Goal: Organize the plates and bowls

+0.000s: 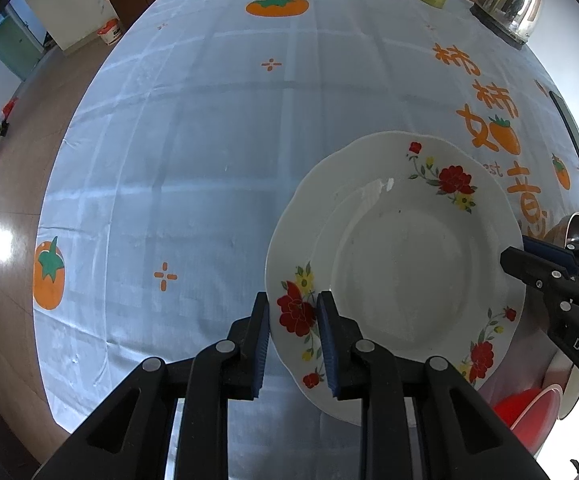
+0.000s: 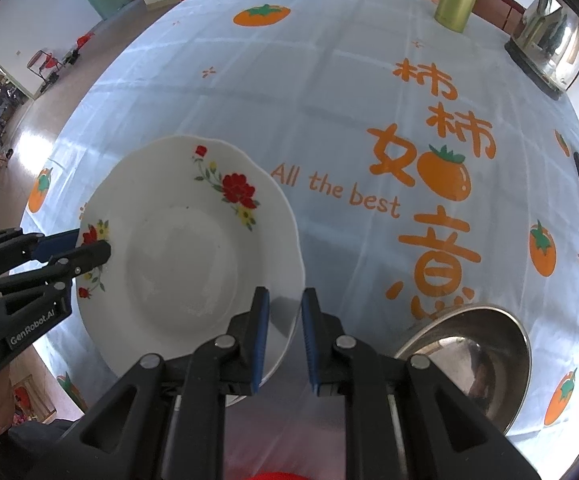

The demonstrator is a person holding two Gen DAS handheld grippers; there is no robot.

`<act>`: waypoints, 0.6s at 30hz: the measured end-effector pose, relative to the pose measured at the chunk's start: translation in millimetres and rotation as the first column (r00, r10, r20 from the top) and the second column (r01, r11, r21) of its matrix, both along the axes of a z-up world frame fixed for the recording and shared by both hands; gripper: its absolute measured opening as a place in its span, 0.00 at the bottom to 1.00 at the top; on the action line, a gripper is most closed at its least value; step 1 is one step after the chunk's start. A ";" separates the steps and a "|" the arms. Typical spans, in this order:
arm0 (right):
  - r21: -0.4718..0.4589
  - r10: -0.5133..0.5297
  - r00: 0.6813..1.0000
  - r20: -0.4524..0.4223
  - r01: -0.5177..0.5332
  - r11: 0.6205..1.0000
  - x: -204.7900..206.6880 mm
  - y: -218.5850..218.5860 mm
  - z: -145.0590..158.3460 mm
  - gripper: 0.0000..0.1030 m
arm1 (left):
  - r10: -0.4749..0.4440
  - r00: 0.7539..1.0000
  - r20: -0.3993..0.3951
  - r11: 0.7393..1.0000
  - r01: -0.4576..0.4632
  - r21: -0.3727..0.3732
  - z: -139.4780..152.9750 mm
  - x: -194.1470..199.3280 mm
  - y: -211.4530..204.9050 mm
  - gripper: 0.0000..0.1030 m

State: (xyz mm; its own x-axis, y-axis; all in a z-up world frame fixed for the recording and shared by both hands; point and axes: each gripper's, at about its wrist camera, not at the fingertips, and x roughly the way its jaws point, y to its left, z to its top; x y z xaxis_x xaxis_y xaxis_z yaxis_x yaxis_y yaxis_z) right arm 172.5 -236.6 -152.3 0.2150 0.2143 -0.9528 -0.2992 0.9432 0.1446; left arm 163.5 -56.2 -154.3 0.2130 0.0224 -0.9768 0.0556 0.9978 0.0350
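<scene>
Plate (image 1: 401,264) filled the lower right of the left wrist view, its flowered rim caught between the jaws of the left gripper (image 1: 294,344), which were closed on the near left edge. It seemed lifted and tilted above the counter (image 1: 193,140), probably so it could be carried to a stack. At the right edge of the frame the right gripper (image 1: 529,268) touched or nearly touched the opposite rim; a red bowl (image 1: 529,412) sat below it.

From the right wrist view the plate (image 2: 185,256) lay at lower left, its near right edge between the jaws of the right gripper (image 2: 285,336). Those jaws stood parted, with a gap visible, so I judged they steadied rather than clamped. The left gripper (image 2: 89,246) pinched the far rim at left. A steel bowl (image 2: 473,360) rested at lower right, beside the jaws.
</scene>
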 end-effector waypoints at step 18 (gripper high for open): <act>0.002 -0.006 1.000 0.003 0.006 1.000 -0.4 0.5 -2.7 0.16 | -0.004 1.000 0.014 1.000 0.004 -0.001 -0.9 -2.1 0.1 0.25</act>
